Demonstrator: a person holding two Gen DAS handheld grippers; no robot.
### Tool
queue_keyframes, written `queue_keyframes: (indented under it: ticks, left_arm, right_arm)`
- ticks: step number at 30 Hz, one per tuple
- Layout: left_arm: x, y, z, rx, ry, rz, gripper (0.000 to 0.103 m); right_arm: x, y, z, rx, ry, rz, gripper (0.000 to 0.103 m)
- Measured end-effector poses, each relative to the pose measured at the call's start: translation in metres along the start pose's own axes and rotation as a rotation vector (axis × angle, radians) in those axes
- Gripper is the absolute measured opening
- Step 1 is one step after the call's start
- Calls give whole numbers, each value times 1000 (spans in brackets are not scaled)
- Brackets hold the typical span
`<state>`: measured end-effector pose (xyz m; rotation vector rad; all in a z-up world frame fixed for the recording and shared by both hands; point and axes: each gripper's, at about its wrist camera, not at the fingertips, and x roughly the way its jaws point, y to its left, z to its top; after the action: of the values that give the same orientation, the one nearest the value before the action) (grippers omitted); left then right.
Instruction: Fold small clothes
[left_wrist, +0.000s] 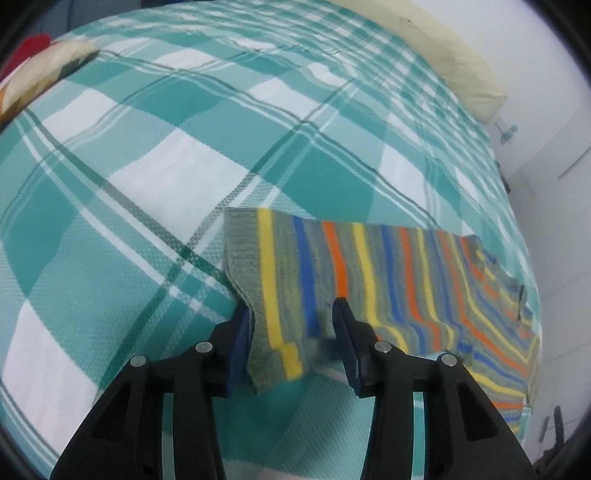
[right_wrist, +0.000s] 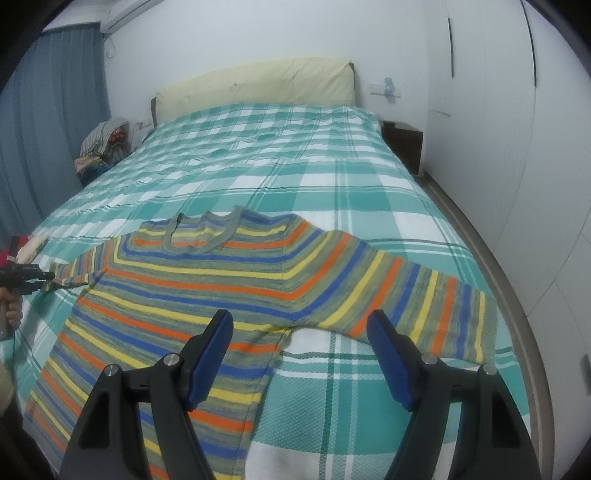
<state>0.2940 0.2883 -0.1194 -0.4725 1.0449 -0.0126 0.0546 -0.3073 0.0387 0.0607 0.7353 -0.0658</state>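
Striped sweater (right_wrist: 236, 280) spread face-up across a teal checked bedspread (right_wrist: 369, 192), sleeves out to both sides.

Left sleeve cuff (left_wrist: 275, 347) caught between the fingers of the left gripper (left_wrist: 293, 332), jaws narrowed around it but not clearly pinching, so possibly loose; right gripper (right_wrist: 299, 354) wide and holding nothing, poised above the right underarm. Likely trouble: cuff slipping free on the lift, or the soft knit dragging and bunching the body out of square, spoiling the fold. Grey knit banded in orange, yellow and blue, collar (right_wrist: 201, 236) toward the headboard (right_wrist: 258, 85), mostly flat.
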Motion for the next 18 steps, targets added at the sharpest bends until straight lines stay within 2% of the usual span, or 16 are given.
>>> queue_keyframes:
  ticks: [2,3,4,5,9,13,18]
  left_arm:
    - [4,5,2,-31,-2,-15,44]
    - [4,8,3,-49,-2,-23,38]
    - [3,9,4,-57,-3,-25,7]
    - [2,11,4,-63,1,-9,3]
    - [-10,16,3,-74,-42,137,0]
    - [-18,5,-1,11,-109,304,0]
    - [-5,11,-1,38,-87,364,0]
  right_arm:
    - [1,1,-1,-5,2,-5,74]
    - [1,1,-1,-8,4,-8,74]
    - [2,2,-2,-10,5,-9,74]
    - [3,2,-2,-12,8,-9,74]
    - [4,2,-3,-14,12,-14,74]
    - [5,1,-3,-10,10,-15,74]
    - [6,-2,-3,-10,14,-25,74]
